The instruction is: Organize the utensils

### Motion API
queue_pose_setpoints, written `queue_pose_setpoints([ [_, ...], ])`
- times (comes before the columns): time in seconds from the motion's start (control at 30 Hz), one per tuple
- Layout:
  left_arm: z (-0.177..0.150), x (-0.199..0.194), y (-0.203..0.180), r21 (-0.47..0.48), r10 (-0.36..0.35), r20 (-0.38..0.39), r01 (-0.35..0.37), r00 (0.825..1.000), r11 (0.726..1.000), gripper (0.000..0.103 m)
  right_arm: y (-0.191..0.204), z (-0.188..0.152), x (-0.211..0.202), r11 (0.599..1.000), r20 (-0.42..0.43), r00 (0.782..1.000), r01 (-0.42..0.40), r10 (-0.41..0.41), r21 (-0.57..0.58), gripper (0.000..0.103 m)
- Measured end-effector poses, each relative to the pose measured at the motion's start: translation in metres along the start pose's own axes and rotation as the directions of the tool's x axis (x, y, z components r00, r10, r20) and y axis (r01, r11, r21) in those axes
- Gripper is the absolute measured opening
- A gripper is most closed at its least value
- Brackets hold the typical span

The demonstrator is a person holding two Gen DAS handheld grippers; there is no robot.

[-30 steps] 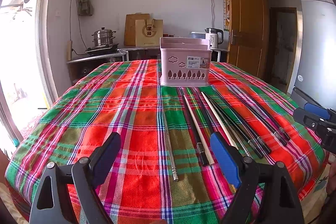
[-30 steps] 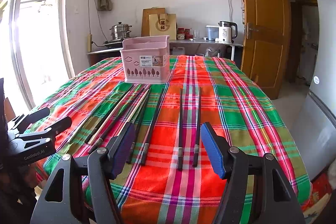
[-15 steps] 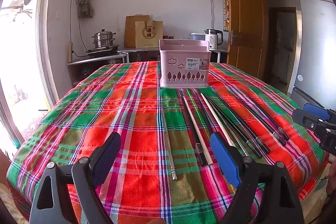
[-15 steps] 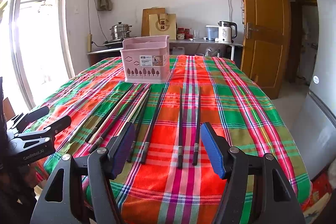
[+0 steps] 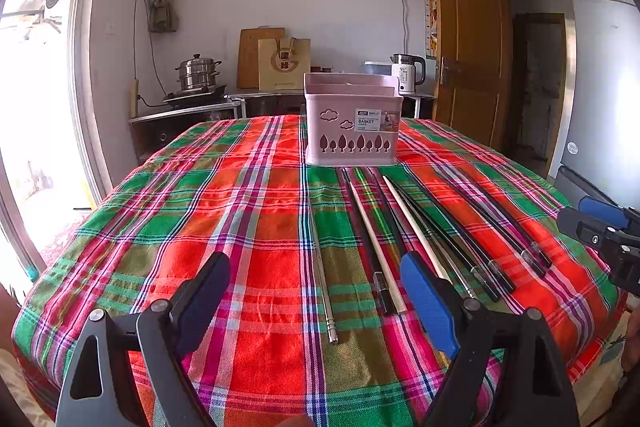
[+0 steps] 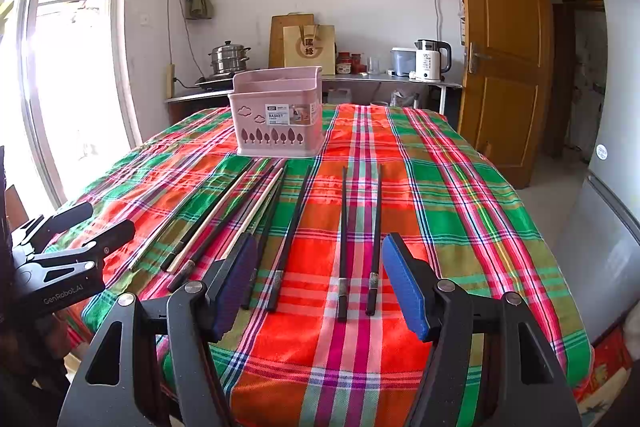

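Observation:
A pink utensil basket [image 5: 352, 121] stands at the far middle of the plaid table; it also shows in the right wrist view [image 6: 278, 115]. Several chopsticks lie lengthwise in front of it: a lone metal one [image 5: 322, 275], pale wooden ones [image 5: 374, 241], and black ones [image 5: 492, 223]. In the right wrist view two black chopsticks [image 6: 358, 239] lie side by side between the fingers. My left gripper [image 5: 316, 295] is open and empty above the near table edge. My right gripper [image 6: 320, 275] is open and empty, also at the near edge.
The plaid tablecloth [image 5: 208, 211] covers the table. Behind it stands a counter with a steamer pot [image 5: 198, 73] and a kettle [image 5: 408, 77]. A wooden door [image 6: 504, 67] and a fridge [image 5: 604, 99] stand to the right.

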State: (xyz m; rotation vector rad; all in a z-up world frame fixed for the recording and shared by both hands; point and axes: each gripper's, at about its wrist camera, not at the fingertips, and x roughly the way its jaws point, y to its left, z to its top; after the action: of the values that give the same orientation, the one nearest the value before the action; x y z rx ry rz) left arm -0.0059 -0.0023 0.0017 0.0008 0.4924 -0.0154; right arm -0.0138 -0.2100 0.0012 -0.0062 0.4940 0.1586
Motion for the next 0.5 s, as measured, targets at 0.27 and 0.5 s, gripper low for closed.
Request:
queue_pose_setpoints([
  [0.27,0.0001,0.0018,0.0016,0.000,-0.004,-0.004,0.004,1.000,1.000,0.086,-0.0006,-0.0007,0.0007,1.000,-0.002,1.000,0.000,0.000,0.002,0.065],
  [0.5,-0.0015,0.0024,0.0010,0.005,-0.004,-0.004,0.004,1.000,1.000,0.086,-0.0005,-0.0010,0.0028,1.000,-0.007,1.000,0.003,-0.003,0.001,0.065],
])
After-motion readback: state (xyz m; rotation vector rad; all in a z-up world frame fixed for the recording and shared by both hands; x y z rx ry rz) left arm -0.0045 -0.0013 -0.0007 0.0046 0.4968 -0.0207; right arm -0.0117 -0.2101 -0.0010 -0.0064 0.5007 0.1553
